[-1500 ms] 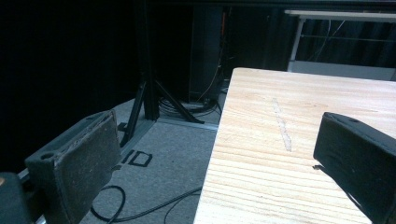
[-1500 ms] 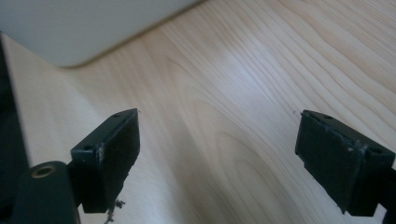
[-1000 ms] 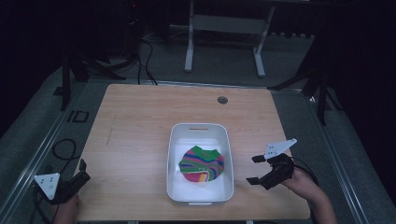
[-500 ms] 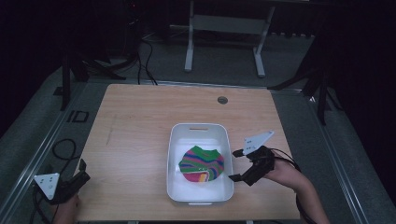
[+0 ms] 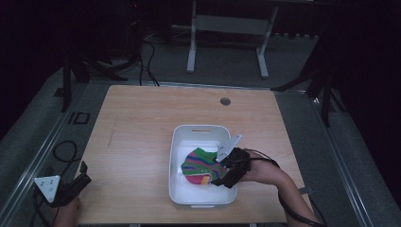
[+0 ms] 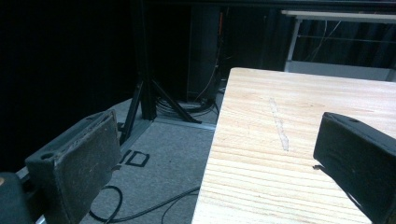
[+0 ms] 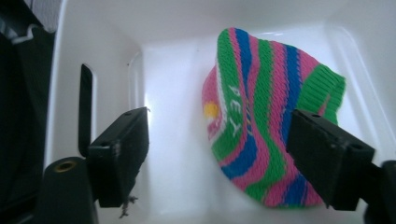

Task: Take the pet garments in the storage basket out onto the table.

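Note:
A white tub (image 5: 203,130) stands on the wooden table (image 5: 137,137). Inside it lies a knitted piece (image 5: 201,165) striped green, pink and blue, with white letters (image 7: 233,107). My right gripper (image 5: 219,171) reaches over the tub's right rim. Its jaws have just been closing and stand open above the knit (image 7: 261,93). The right jaw overlaps the knit's edge and the left jaw hangs over the bare tub floor (image 7: 173,116), neither pad pressing. My left gripper (image 5: 79,180) rests open at the table's front left corner (image 6: 261,154), nothing between its jaws.
A small round grommet (image 5: 225,101) sits near the table's far edge. Behind the table stands a grey metal frame (image 5: 227,28). Cables (image 5: 61,151) lie on the floor at the left, and dark stands (image 6: 144,84) rise there.
My right gripper has moved left from the table beside the tub to over the tub's inside, above the knit. The left gripper has stayed put.

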`<state>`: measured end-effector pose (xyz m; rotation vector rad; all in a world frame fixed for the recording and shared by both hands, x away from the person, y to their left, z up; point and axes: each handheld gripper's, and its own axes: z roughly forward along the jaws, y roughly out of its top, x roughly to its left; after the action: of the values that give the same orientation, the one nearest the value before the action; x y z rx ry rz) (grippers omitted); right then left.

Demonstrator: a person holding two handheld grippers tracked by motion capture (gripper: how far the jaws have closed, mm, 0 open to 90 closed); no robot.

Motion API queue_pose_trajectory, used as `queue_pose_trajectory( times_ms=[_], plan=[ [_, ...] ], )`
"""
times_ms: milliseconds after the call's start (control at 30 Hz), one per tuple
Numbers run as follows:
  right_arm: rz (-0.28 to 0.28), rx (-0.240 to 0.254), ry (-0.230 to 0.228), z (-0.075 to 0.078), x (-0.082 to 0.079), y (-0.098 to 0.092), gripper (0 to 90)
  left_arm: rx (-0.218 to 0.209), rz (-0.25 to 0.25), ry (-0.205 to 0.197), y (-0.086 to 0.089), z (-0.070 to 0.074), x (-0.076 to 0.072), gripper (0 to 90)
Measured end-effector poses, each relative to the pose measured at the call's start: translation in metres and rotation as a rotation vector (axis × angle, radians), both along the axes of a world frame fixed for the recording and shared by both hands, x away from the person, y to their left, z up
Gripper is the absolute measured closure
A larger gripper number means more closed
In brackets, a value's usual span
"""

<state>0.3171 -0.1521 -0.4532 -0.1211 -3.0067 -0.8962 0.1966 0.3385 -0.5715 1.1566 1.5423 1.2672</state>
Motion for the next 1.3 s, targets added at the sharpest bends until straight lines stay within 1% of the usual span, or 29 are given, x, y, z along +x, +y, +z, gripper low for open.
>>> queue_pose_trajectory(
  times_ms=[67, 100, 133, 167, 300, 333, 400, 433, 500, 533, 633, 733, 833, 867, 900, 933, 967, 1033, 1067, 1200, 1267, 1300],
  plan=[
    [0.023, -0.025, -0.007, -0.003, 0.001, 0.010, 22.9, -0.001, -0.002, 0.000, 0.000, 0.000, 0.000, 1.1],
    [0.023, -0.025, -0.007, -0.003, 0.001, 0.010, 22.9, -0.001, -0.002, 0.000, 0.000, 0.000, 0.000, 1.2],
    [0.032, -0.036, -0.016, -0.004, 0.002, 0.014, 23.4, -0.003, -0.004, -0.001, 0.000, 0.000, 0.000, 1.2],
    [0.045, -0.065, -0.019, -0.008, 0.003, 0.022, 23.8, -0.004, -0.005, -0.002, 0.000, 0.000, 0.000, 1.2],
    [0.069, -0.111, -0.016, -0.016, 0.005, 0.037, 25.5, -0.005, -0.008, -0.003, 0.000, 0.000, 0.000, 1.1],
    [0.070, -0.128, -0.011, -0.019, 0.006, 0.040, 26.4, -0.005, -0.008, -0.003, 0.000, 0.000, 0.000, 1.2],
    [0.067, -0.169, -0.017, -0.024, 0.007, 0.047, 26.7, -0.004, -0.009, -0.003, 0.000, 0.000, 0.000, 1.2],
    [0.071, -0.192, -0.019, -0.027, 0.008, 0.051, 28.4, -0.005, -0.009, -0.002, 0.000, 0.000, 0.000, 1.1],
    [0.076, -0.228, -0.032, -0.032, 0.009, 0.057, 30.5, -0.006, -0.010, -0.005, 0.001, 0.000, 0.000, 1.1],
    [0.079, -0.244, -0.043, -0.034, 0.009, 0.061, 33.0, -0.006, -0.010, -0.006, 0.001, 0.000, 0.000, 1.2],
    [0.091, -0.290, -0.080, -0.039, 0.007, 0.072, 35.3, -0.005, -0.010, -0.002, 0.000, 0.000, 0.000, 1.2],
    [0.100, -0.321, -0.097, -0.045, 0.006, 0.081, 35.9, -0.006, -0.010, -0.004, 0.000, 0.000, 0.000, 1.1],
    [0.102, -0.364, -0.127, -0.053, 0.004, 0.087, 38.3, -0.006, -0.011, -0.005, 0.001, 0.000, 0.000, 1.1],
    [0.104, -0.371, -0.142, -0.055, 0.004, 0.089, 41.4, -0.006, -0.011, -0.005, 0.001, 0.000, 0.000, 1.2],
    [0.104, -0.371, -0.142, -0.055, 0.004, 0.089, 41.4, -0.006, -0.011, -0.005, 0.001, 0.000, 0.000, 1.2],
    [0.093, -0.379, -0.154, -0.056, 0.004, 0.089, 44.1, -0.006, -0.011, -0.005, 0.001, 0.000, 0.000, 1.2],
    [0.087, -0.387, -0.174, -0.059, 0.003, 0.091, 52.9, -0.007, -0.011, -0.005, 0.001, 0.000, 0.000, 1.1],
    [0.084, -0.390, -0.199, -0.058, 0.001, 0.091, 65.8, -0.007, -0.011, -0.006, 0.001, 0.000, 0.000, 1.2],
    [0.078, -0.390, -0.210, -0.057, 0.001, 0.091, 69.0, -0.009, -0.011, -0.007, 0.001, 0.000, 0.000, 1.1],
    [0.069, -0.354, -0.205, -0.045, 0.001, 0.087, 72.3, -0.009, -0.010, -0.007, 0.001, 0.000, 0.000, 1.2],
    [0.067, -0.336, -0.201, -0.036, 0.000, 0.084, 72.7, -0.008, -0.010, -0.006, 0.001, 0.000, 0.000, 1.1],
    [0.065, -0.325, -0.206, -0.031, 0.000, 0.082, 72.7, -0.008, -0.010, -0.006, 0.001, 0.000, 0.000, 1.2]
  ],
)
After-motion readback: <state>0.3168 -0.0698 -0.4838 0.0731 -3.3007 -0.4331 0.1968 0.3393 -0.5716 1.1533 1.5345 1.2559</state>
